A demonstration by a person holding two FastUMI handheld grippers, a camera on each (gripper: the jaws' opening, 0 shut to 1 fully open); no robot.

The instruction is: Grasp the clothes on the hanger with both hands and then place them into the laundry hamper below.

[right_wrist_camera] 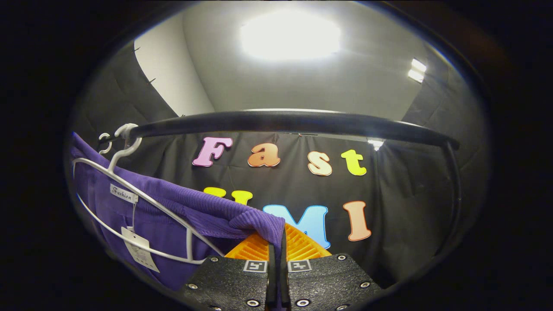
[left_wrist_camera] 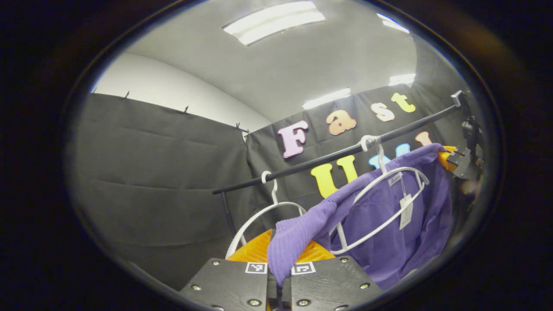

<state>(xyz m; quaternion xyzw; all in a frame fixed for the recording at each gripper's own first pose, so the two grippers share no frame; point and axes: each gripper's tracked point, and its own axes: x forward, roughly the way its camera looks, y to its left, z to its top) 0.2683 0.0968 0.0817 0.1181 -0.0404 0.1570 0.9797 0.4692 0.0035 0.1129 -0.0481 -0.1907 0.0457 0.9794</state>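
Garment (left_wrist_camera: 380, 224) draped on hanger (left_wrist_camera: 389, 203) under rail (left_wrist_camera: 328, 155), 3 o'clock in left gripper view | left gripper (left_wrist_camera: 281, 259) pinches its shoulder | right gripper (right_wrist_camera: 276, 242) pinches other shoulder | risk: hanger snags cloth, hook lifts off rail.

Left gripper view: we look up from low, close under the black rail (left_wrist_camera: 337, 153), facing along it toward its far end, ceiling lights overhead. Right gripper view: we sit nearer still, just below the rail (right_wrist_camera: 293, 123), facing the booth wall square on and tilted upward. Both views share the rail, the white hanger (left_wrist_camera: 389, 190) (right_wrist_camera: 129, 194) and the purple garment (left_wrist_camera: 389, 233) (right_wrist_camera: 181, 216).
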